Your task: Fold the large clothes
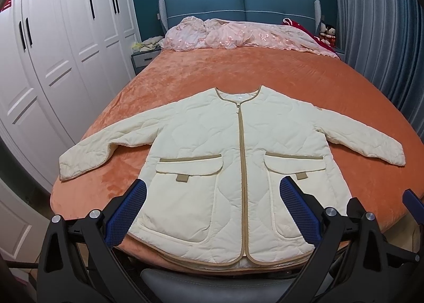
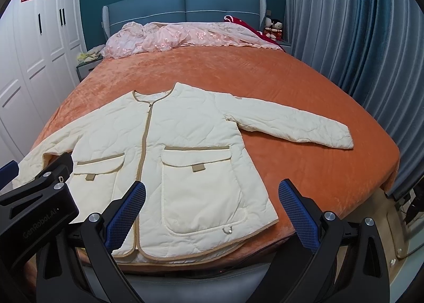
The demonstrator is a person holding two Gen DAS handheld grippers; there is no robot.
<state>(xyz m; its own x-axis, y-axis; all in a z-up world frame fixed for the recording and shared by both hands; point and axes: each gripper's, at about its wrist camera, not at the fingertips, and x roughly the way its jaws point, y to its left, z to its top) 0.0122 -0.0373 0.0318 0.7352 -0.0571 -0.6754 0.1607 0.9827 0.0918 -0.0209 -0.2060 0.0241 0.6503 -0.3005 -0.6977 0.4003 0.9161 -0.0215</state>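
A cream quilted jacket is lying zipped and face-up, sleeves spread, at the foot of the orange bed, laid flat for folding. The left gripper and right gripper are hovering spread wide, holding nothing. Beyond the jacket, pink bedding is bunching by the headboard, obstructing nothing.

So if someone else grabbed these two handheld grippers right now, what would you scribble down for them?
Left gripper: open, holding nothing, hovering over the jacket's hem.
Right gripper: open, holding nothing, hovering over the hem on the right-pocket side.
Jacket: flat on the bed, front up, zipped, both sleeves spread out, hem at the near edge.
Done: laid out and smoothed, by the look of it.
Left: all folding; probably sleeves in first, then the body.
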